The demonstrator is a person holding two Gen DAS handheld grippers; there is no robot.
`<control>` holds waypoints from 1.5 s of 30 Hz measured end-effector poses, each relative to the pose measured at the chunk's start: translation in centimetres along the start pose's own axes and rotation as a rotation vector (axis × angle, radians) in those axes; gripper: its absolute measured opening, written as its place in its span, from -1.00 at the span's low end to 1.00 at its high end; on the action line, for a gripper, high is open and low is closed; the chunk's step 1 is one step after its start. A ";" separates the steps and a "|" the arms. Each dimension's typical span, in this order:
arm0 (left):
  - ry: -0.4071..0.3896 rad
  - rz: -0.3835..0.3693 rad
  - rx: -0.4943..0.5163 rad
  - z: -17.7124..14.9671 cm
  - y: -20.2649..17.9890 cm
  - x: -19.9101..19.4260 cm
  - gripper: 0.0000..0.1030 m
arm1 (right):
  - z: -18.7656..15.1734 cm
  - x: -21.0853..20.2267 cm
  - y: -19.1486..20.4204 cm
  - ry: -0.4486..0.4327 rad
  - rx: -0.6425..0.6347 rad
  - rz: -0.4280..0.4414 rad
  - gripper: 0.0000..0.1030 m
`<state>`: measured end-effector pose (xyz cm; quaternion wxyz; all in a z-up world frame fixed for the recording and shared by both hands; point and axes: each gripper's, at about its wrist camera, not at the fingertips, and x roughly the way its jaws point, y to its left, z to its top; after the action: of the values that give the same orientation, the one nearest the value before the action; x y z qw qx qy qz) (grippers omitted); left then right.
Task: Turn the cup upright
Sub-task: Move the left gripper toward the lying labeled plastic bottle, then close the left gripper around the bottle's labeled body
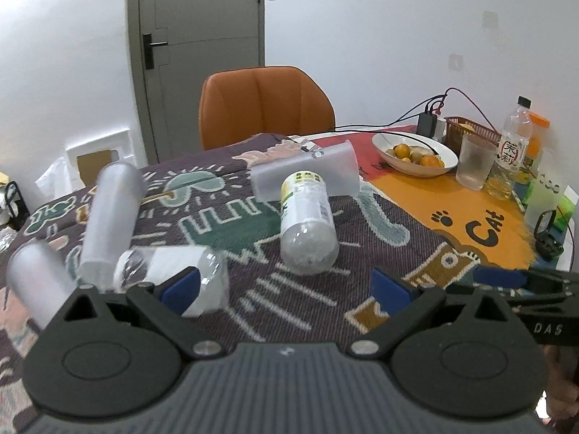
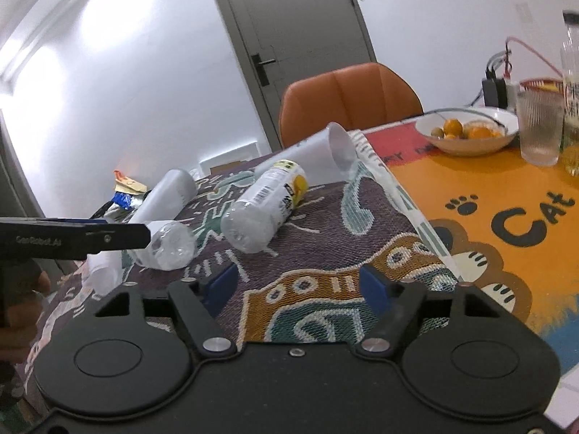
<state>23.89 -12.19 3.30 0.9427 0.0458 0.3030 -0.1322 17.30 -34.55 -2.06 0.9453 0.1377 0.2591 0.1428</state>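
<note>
Several frosted plastic cups lie on their sides on the patterned cloth: one at the far middle (image 1: 307, 171) (image 2: 318, 153), one at the left (image 1: 108, 217) (image 2: 164, 199), one at the near left (image 1: 36, 285). Two clear bottles lie among them, a labelled one (image 1: 305, 224) (image 2: 264, 209) and a plain one (image 1: 170, 271) (image 2: 168, 244). My left gripper (image 1: 286, 285) is open and empty, its left finger just in front of the plain bottle. My right gripper (image 2: 300, 284) is open and empty over the cloth, short of the bottles.
An orange chair (image 1: 264, 105) stands behind the table. At the right are a bowl of oranges (image 1: 416, 153), an upright ribbed glass (image 1: 474, 162), a tea bottle (image 1: 510, 148), a basket and cables. The right gripper's fingers (image 1: 521, 282) show in the left wrist view.
</note>
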 end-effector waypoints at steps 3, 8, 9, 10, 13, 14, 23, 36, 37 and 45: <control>0.013 -0.004 0.017 1.2 -0.5 1.7 0.94 | 0.3 1.0 -0.8 0.011 0.031 0.002 0.21; 0.043 -0.013 0.026 3.1 -1.2 4.6 0.89 | 0.8 2.2 -2.0 0.016 0.068 0.008 0.12; 0.048 -0.015 0.033 3.4 -1.4 5.1 0.88 | 1.0 2.5 -2.2 0.017 0.074 0.007 0.11; 0.051 -0.016 0.040 3.7 -1.6 5.6 0.88 | 1.0 2.6 -2.3 0.018 0.078 0.006 0.10; 0.073 -0.029 0.050 4.5 -2.0 7.3 0.88 | 1.5 3.2 -3.0 0.024 0.098 0.001 0.02; 0.082 -0.033 0.055 4.8 -2.2 7.9 0.88 | 1.6 3.4 -3.3 0.026 0.104 -0.002 -0.02; 0.166 -0.044 0.079 7.6 -2.7 12.9 0.87 | 3.0 5.2 -4.8 0.021 0.147 -0.013 -0.09; 0.330 -0.034 0.029 7.0 -2.3 19.4 0.23 | 3.1 7.4 -6.0 0.050 0.178 -0.014 -0.21; 0.353 -0.042 0.013 6.8 -2.1 19.8 0.19 | 3.1 7.5 -6.0 0.053 0.181 -0.014 -0.22; 0.313 -0.077 -0.025 7.4 -1.6 17.5 0.18 | 2.8 6.9 -5.6 0.052 0.186 -0.025 -0.22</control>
<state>41.26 -18.82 -0.87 0.8786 0.0426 0.4495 -0.1558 25.59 -37.88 -4.68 0.9231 0.2181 0.2971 0.1100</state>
